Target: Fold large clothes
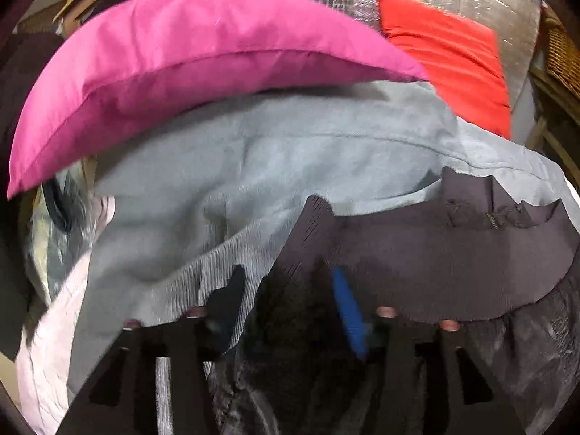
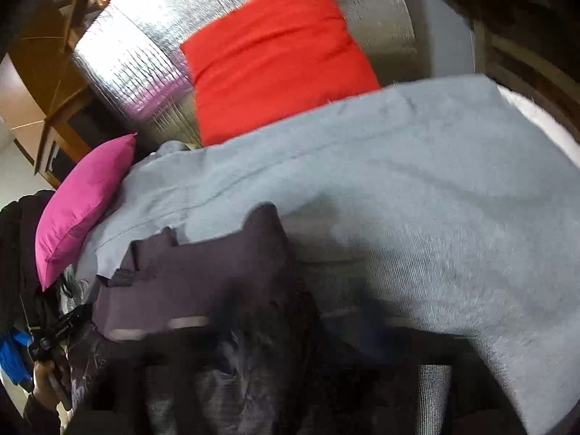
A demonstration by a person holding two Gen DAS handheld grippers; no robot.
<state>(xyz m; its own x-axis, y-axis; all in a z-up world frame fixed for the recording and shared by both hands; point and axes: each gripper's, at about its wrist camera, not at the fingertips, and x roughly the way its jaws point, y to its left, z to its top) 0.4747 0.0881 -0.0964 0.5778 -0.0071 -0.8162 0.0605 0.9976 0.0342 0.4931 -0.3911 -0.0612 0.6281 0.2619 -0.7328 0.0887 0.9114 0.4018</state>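
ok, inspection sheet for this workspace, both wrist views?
surface: silver quilted cover, mostly buried under cloth
job's things: grey garment spread out; dark purple garment lying on it
clutter: pink pillow, red pillow
grippers: left gripper fingers apart, dark cloth between them; right gripper blurred, fingers look apart
cables: nothing seen
surroundings: wooden furniture, wicker piece

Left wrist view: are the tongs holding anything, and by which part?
Cannot tell. The dark garment has its near edge between the left tongs, but a pinch isn't visible.
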